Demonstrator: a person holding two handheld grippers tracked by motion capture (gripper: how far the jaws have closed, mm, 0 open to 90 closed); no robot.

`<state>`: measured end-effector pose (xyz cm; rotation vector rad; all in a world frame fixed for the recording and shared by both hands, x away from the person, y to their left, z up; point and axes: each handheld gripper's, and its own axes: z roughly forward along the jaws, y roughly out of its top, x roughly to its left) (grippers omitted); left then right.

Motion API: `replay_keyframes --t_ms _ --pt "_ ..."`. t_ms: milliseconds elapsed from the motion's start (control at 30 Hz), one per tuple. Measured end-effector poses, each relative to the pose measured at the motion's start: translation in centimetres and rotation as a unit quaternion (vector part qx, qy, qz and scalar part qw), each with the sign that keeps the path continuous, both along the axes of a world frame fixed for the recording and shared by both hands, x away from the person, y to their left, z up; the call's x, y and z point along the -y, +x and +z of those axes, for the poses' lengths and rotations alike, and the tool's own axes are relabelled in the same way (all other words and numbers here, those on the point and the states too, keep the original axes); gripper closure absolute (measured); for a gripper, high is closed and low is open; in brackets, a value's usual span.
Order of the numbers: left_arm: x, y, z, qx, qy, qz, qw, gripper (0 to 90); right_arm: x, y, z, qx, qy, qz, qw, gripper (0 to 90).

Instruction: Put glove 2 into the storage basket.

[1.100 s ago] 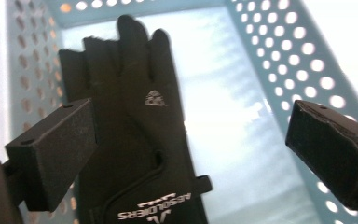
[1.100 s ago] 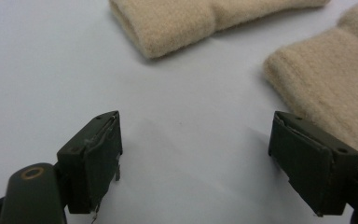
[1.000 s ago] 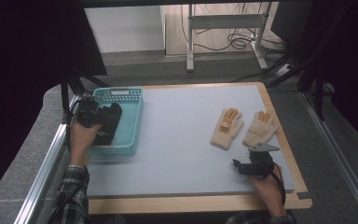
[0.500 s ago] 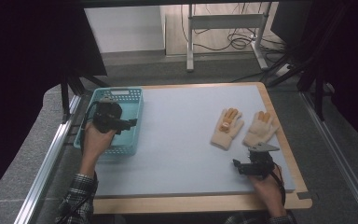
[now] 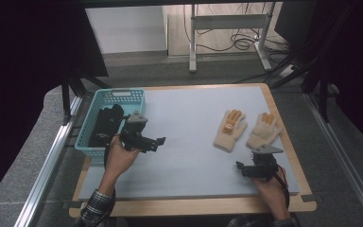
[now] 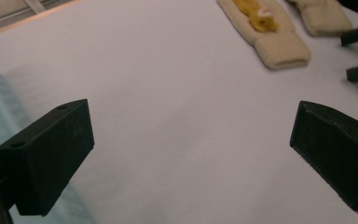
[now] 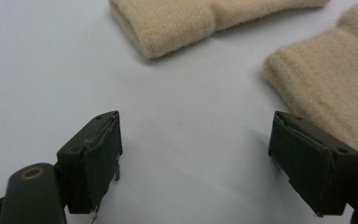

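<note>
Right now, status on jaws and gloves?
Left gripper open, empty, beside basket. Right gripper open, short of beige gloves. Mat between clear.

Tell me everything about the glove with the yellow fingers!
The glove with the yellow fingers is cream, looks knitted and soft, with orange-yellow fingers, a small white and orange patch at their base, and a ribbed cuff. It lies flat on the pale table mat, fingers pointing away from the person, cuff nearest them. It is the left one of a pair, beside the plain cream glove; whether they touch I cannot tell. No gripper touches it.
</note>
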<state>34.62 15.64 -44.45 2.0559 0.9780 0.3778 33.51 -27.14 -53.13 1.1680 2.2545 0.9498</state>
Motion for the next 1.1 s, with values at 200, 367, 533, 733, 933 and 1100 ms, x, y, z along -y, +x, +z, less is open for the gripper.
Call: replay_keyframes --t_ms 200,367,533,733,933,1100 --pt "2.3 -1.6 -1.6 0.003 0.007 -0.026 0.9996 0.0 0.0 0.0 0.0 0.000 0.000 0.000 1.0000 17.0" --pt "3.6 -2.7 -3.4 0.000 0.010 -0.042 0.9991 0.1 0.0 0.0 0.0 0.000 0.000 0.000 1.0000 17.0" --pt "4.4 -3.4 -5.4 -0.009 0.011 -0.050 0.9986 0.0 0.0 0.0 0.0 -0.001 0.001 0.000 1.0000 17.0" --pt "4.4 -3.9 -7.7 -0.018 0.025 -0.039 0.9988 0.0 0.0 0.0 0.0 0.000 0.001 0.000 1.0000 17.0" --pt "3.9 -4.3 -8.9 -0.022 0.054 -0.020 0.9981 0.0 0.0 0.0 0.0 0.000 0.001 0.000 1.0000 17.0" --pt "3.4 -4.4 -9.7 -0.027 0.066 -0.007 0.9974 0.0 0.0 0.0 0.0 0.001 -0.002 -0.004 1.0000 14.7"
